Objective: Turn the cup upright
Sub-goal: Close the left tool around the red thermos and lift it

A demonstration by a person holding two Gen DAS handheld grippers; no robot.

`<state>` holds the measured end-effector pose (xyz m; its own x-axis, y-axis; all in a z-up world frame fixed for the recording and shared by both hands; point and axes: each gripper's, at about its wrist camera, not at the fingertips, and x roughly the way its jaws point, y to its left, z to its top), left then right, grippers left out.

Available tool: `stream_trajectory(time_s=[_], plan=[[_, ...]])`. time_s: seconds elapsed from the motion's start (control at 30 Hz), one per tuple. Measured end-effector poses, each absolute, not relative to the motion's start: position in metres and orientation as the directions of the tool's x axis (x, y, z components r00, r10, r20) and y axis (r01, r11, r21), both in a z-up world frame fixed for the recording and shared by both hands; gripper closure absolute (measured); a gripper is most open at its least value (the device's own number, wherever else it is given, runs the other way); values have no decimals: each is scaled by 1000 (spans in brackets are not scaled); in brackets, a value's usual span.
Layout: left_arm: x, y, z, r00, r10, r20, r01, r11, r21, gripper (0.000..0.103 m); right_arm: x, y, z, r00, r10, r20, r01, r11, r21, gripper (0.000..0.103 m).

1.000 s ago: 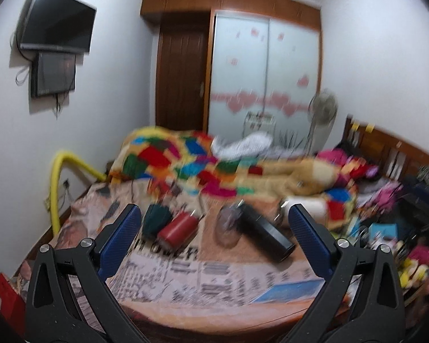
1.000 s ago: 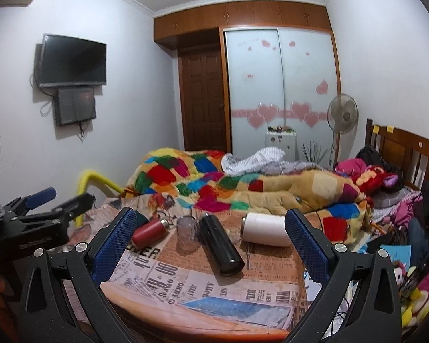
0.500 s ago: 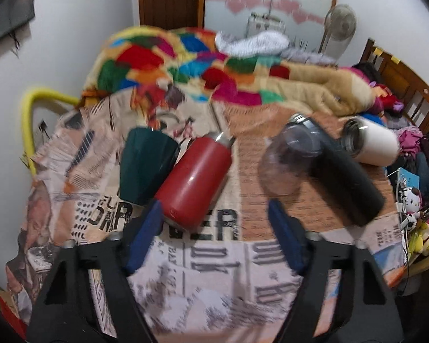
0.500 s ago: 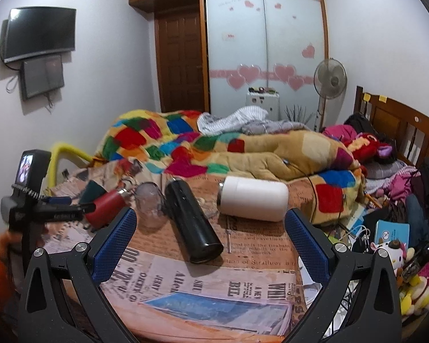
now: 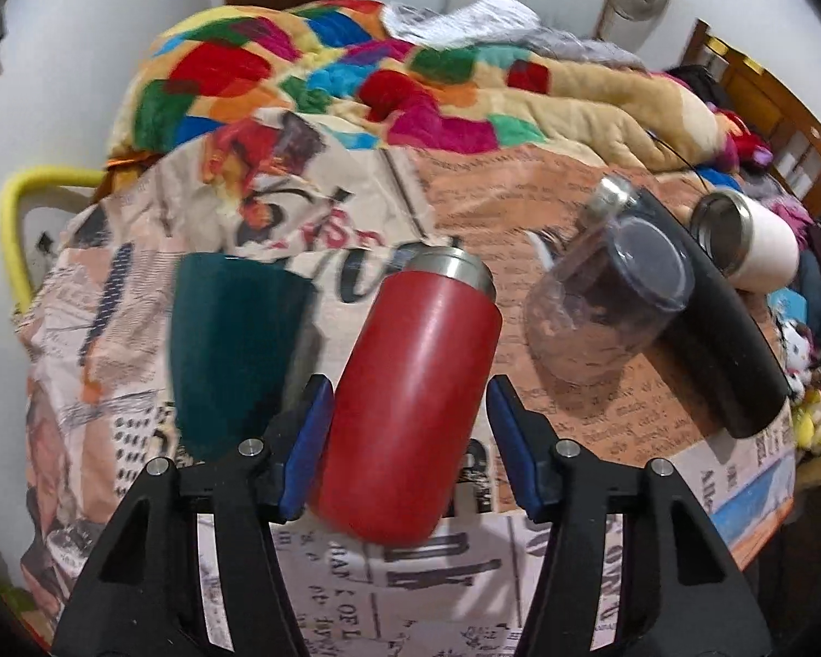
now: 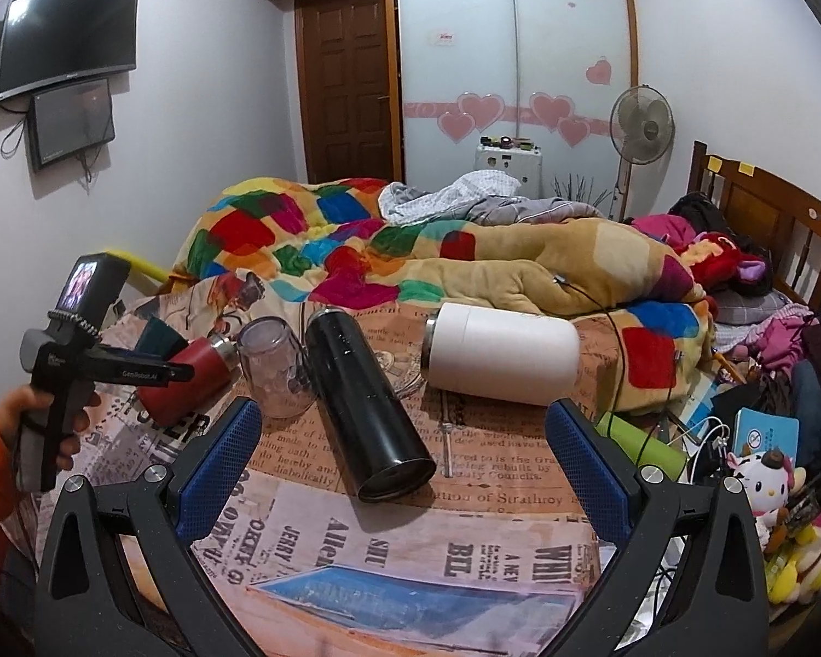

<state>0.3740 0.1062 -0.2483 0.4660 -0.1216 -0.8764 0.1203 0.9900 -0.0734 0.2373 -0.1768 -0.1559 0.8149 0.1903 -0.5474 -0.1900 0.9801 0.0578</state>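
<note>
A red flask cup (image 5: 410,388) lies on its side on the newspaper-covered table (image 5: 520,219), steel rim pointing away. My left gripper (image 5: 408,438) straddles its lower body with both blue pads close beside it; the jaws stand slightly wider than the cup, with a small gap on the right side. The red cup also shows in the right wrist view (image 6: 183,383), partly hidden by the left gripper. My right gripper (image 6: 405,457) is open and empty above the table's front, near a black flask (image 6: 366,405) that lies on its side.
A dark green cup (image 5: 230,339) lies just left of the red one. A clear glass (image 5: 602,306) stands upside down to the right, against the black flask (image 5: 706,317). A white tumbler (image 5: 755,246) lies beyond it. A patchwork blanket (image 5: 356,71) borders the table's far edge.
My left gripper has moved forward and down to the red cup and narrowed its jaws around it. My right gripper has stayed open and drifted slightly closer to the table.
</note>
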Motion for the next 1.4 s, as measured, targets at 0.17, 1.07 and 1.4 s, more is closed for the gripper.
stream_trajectory(time_s=[0.17,1.07,1.4], plan=[[383,94,-258,448,-105,-888,148,988,-42,40,241,-173,-159,808,199,-555,-199,978,61,0],[321,77,-207,552,-76,-830,156,988,13,42,220,-171,-147,820,214,-531,-217,974,59,0],[268,35,-149,618,-169,-768,257,966,-5,42,197,-176,-130,843,227,-489,-223,972,67,0]])
